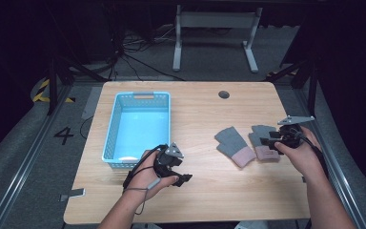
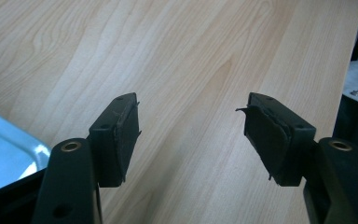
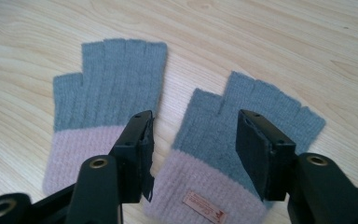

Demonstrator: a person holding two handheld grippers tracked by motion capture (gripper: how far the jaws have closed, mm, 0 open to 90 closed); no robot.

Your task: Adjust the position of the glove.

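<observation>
Sitting empty: blue basket (image 1: 138, 126); both tools (image 2: 191, 130) (image 3: 193, 154) wide; right over gloves (image 3: 242, 140).

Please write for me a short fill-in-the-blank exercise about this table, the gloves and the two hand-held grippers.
1. The blue basket holds ____ gloves.
2. The right hand-held gripper is open above the glove that bears a small ____ on its pink cuff.
3. The other glove lies ____ on the table.
4. The left hand-held gripper has its jaws ____.

Missing words: no; label; flat; open
</observation>
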